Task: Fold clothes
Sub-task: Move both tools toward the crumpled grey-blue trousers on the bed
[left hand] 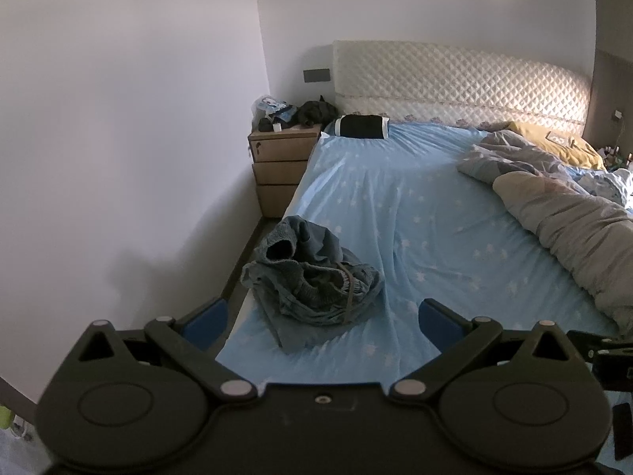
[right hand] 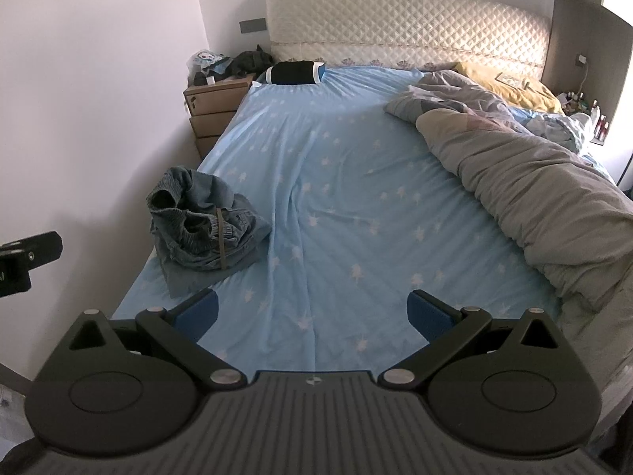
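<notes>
Both empty, jaws spread wide: left gripper (left hand: 324, 322), right gripper (right hand: 312, 312); crumpled grey-blue garment (left hand: 312, 277) heaped lower centre on bed (left hand: 415, 206); best pinched at opposite edges, lifted, spread flat first.

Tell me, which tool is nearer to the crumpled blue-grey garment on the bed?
Left. The left tool is open just before the garment, facing it. The right tool is open over bare sheet; the garment lies off to its left.
</notes>
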The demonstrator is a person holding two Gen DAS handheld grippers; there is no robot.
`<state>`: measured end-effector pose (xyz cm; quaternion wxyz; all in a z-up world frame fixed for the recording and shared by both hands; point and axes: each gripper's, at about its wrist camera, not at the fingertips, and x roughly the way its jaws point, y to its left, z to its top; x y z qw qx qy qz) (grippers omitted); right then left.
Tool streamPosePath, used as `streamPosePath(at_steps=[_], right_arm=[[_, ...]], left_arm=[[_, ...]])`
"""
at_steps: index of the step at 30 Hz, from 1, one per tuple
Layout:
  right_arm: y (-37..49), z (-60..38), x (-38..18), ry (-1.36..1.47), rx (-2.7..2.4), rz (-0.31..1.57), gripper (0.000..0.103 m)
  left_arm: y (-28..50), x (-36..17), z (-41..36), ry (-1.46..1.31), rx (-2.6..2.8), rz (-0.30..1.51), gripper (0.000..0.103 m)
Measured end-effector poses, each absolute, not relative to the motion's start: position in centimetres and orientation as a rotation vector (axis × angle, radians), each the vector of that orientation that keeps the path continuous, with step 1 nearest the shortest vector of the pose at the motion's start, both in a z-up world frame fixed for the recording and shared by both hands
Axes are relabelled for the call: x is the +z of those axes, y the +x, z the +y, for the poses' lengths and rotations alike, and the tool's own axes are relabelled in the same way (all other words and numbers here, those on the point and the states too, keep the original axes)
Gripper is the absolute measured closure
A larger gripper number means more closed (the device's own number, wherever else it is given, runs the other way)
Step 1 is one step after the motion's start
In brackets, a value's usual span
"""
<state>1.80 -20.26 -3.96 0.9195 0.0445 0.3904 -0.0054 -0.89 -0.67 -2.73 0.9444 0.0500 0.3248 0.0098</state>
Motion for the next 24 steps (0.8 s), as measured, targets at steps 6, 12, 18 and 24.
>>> streamPosePath(at_steps=[6, 12, 18, 24], right_arm=[[1.5, -19.1, -4.2, 0.087, -0.019, 0.8, 0.0], [1.5, -18.8, -4.4, 0.091, -0.022, 0.802, 0.0], [1.6, -18.7, -4.5, 0.096, -0.023, 0.804, 0.0], [1.2, -19.0, -4.3, 0.097, -0.018, 0.804, 0.0]], left_arm=[[-0.9, -2.7, -0.5, 0.113, 0.012, 0.657, 0.0], [-0.9, -2.1, -0.9, 0.122, 0.01, 0.658, 0.0], [-1.2, -1.8, -1.1, 0.125, 0.014, 0.658, 0.0], [-1.7, -1.2, -1.5, 0.135, 0.018, 0.655, 0.0]])
